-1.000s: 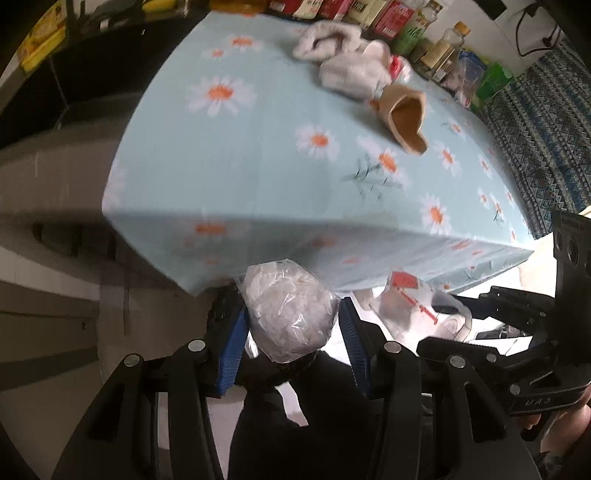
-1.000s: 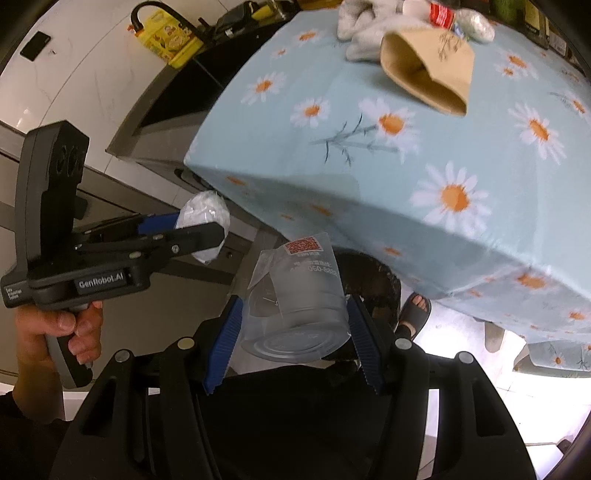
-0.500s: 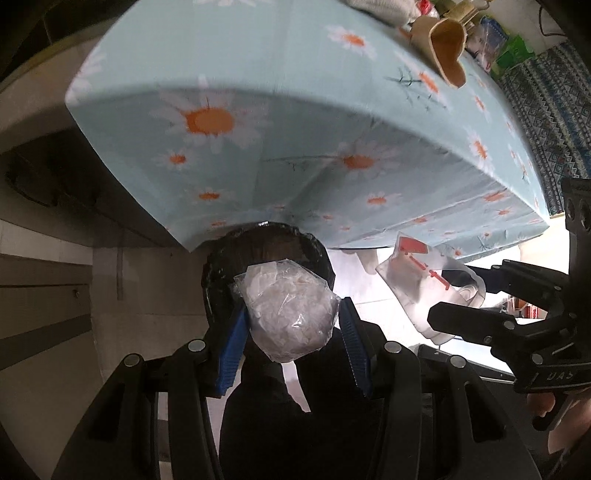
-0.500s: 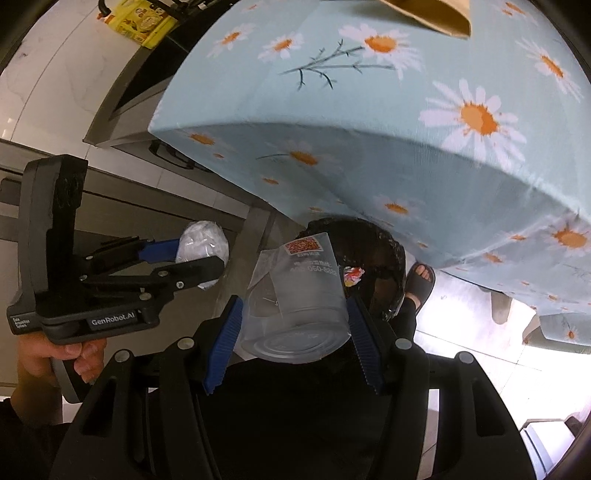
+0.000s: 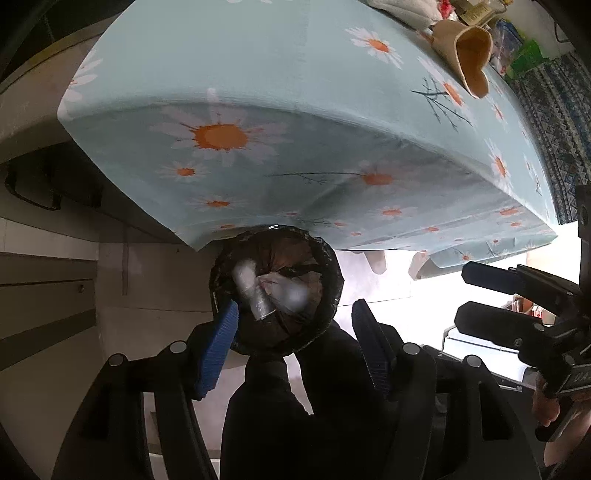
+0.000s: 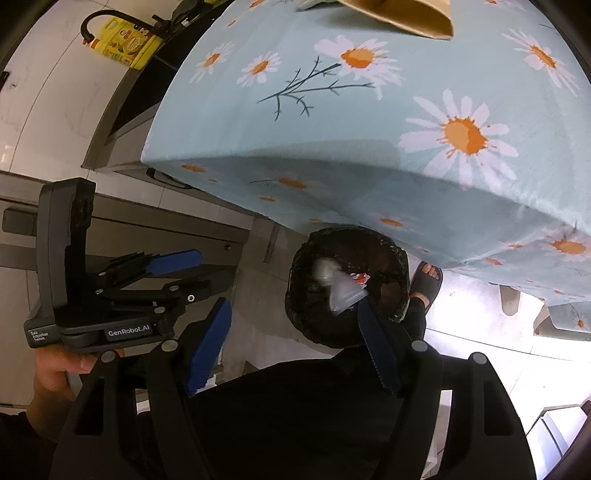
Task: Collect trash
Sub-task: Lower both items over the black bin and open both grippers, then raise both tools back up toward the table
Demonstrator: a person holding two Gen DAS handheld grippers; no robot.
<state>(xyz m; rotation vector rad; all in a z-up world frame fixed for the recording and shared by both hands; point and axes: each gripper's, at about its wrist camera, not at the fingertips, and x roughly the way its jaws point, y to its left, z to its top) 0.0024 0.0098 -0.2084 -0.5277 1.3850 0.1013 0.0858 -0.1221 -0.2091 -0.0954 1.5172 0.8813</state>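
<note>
In my left view the clear trash in the bin (image 5: 276, 291) at centre is a blur; I can't tell one piece from another. The paper bag (image 6: 402, 14) is cut off by the top edge of my right view. The bottles (image 5: 476, 11) at upper right are too small to read.

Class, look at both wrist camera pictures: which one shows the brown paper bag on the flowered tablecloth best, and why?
The left wrist view. There the brown paper bag lies whole on the tablecloth, its open mouth facing the camera. In the right wrist view the brown paper bag is cut off by the top edge, so only part of its mouth shows.
</note>
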